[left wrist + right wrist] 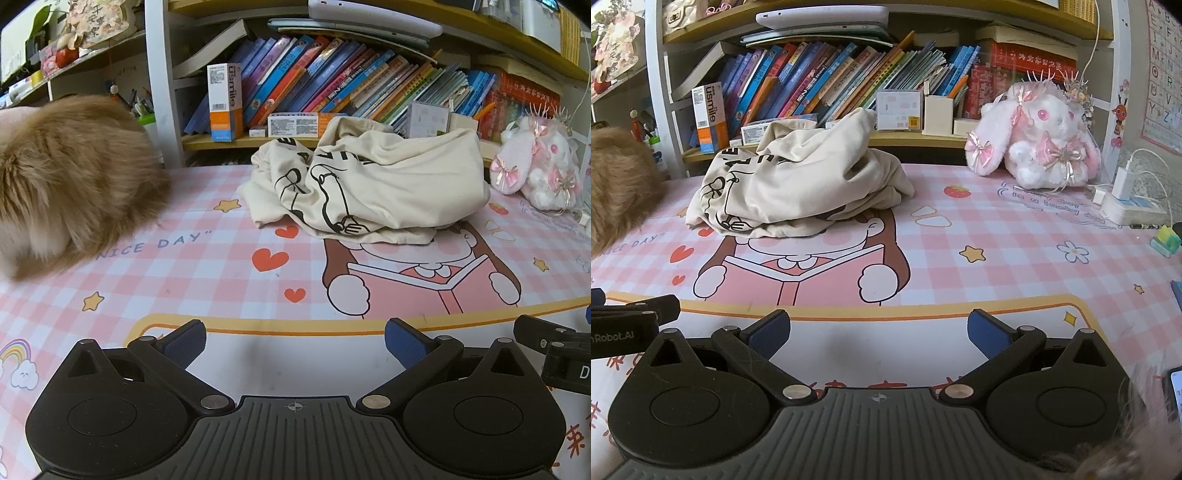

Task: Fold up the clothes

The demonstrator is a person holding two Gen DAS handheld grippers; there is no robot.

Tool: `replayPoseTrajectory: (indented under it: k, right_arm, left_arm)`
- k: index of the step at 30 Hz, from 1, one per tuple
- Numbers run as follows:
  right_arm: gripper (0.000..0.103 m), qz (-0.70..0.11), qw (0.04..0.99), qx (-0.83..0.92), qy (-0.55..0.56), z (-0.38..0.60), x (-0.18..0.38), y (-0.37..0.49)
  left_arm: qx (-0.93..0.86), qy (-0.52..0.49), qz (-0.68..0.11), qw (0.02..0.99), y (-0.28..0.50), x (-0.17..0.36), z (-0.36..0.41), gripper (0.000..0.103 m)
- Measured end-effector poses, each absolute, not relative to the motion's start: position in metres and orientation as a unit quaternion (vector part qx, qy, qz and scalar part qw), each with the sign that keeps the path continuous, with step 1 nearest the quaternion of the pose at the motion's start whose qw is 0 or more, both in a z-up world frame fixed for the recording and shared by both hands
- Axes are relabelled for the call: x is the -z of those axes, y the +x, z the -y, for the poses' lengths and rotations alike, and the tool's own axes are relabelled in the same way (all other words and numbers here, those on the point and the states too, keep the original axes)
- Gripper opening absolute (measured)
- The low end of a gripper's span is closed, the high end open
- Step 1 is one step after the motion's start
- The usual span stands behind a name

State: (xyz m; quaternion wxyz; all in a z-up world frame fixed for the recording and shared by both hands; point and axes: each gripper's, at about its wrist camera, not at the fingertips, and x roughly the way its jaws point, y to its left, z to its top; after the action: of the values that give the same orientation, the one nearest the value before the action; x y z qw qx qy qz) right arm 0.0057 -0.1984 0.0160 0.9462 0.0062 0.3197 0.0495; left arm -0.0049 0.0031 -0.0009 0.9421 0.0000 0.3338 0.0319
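While both sets of fingers stand spread wide and empty low in each frame, the cream garment (369,184) lies crumpled in a heap well beyond them on the tabletop (221,280), above centre in the left wrist view and upper left of centre in the right wrist view (798,184). Its long axis runs roughly left to right across each frame; which way it points cannot be told from the bunched cloth. The left gripper (294,345) and right gripper (878,334) rest near the front edge. Only the right view shows the charger (1123,182) and power strip (1134,210) at right. A pink plush rabbit (1034,147) sits right of the garment, a tan furry mass (66,177) left, and books (332,85) behind.
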Motion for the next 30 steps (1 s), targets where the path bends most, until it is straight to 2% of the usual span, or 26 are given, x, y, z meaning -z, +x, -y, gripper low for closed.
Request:
replayPoseTrajectory:
  k: [30]
  right_arm:
    - [0.103,-0.331,0.943,-0.048,0.01,0.1996,-0.0114,0.0096]
  left_arm:
    - [-0.033,0.001,-0.346,0.938,-0.0005,0.0026,-0.0025,0.103]
